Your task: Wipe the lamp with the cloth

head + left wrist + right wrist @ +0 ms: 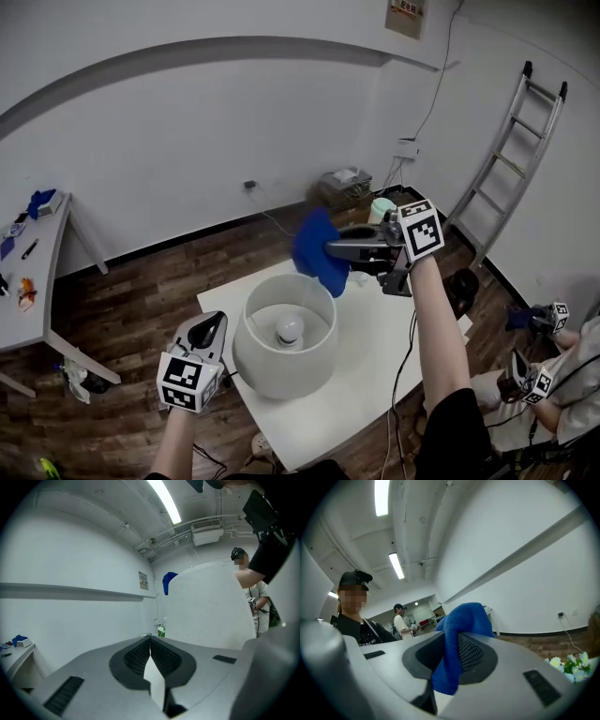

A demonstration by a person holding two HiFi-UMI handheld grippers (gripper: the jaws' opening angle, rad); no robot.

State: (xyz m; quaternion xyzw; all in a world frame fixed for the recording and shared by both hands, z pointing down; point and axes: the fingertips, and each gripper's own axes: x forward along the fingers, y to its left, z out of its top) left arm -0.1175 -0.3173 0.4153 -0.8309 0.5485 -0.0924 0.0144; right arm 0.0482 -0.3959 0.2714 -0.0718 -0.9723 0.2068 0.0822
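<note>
The lamp's white drum shade (286,361) stands on the white table (394,347), with the bulb (290,328) visible inside it. My right gripper (336,250) hangs above the shade's far rim, shut on a blue cloth (317,248) that droops toward the rim. In the right gripper view the cloth (457,644) is bunched between the jaws of the right gripper (461,620). My left gripper (214,326) sits close beside the shade's left wall, shut with nothing in it. From the left gripper (150,637) view, the shade (206,606) fills the right side and the cloth (168,581) peeks over its top.
A ladder (511,155) leans on the right wall. A grey desk (28,309) with small items stands at the left. A green bottle (380,211) is at the table's far corner. A cable (405,366) crosses the table. Another person (562,366) sits at the right.
</note>
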